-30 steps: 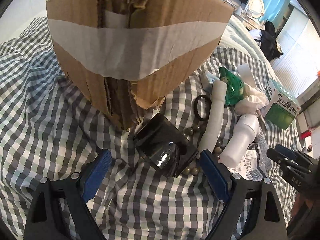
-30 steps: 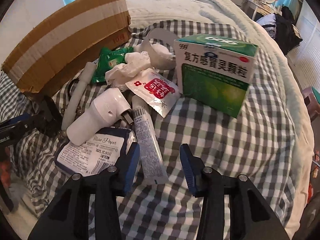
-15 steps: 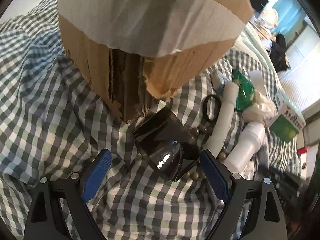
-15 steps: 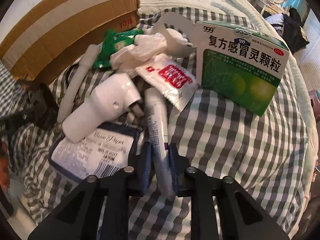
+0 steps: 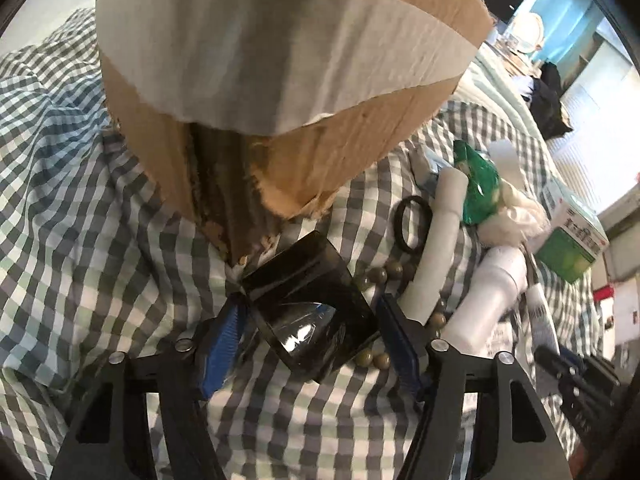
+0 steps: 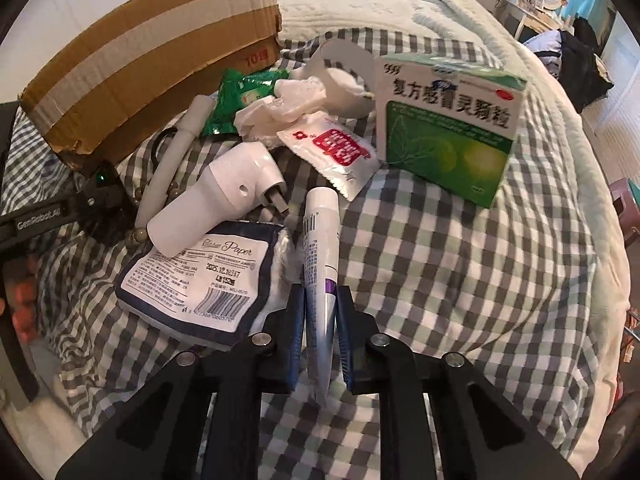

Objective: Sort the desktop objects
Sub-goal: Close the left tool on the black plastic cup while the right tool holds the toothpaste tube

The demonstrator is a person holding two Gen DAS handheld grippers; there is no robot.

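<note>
The right gripper [image 6: 320, 320] pinches the tube [image 6: 320, 240] near its flat end, on the bed [image 6: 460, 280]; the tube looks light and soft, so a gentle hold there seems best. The left gripper [image 5: 312, 332] has its fingers spread around the black case [image 5: 308, 312], which looks stiff and glossy, perhaps slippery.

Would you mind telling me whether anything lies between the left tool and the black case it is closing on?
Nothing visible does. The left tool already straddles the black case, a finger on each side. The bead string lies beside and partly under the case near one finger, and the cardboard box stands just beyond it.
</note>
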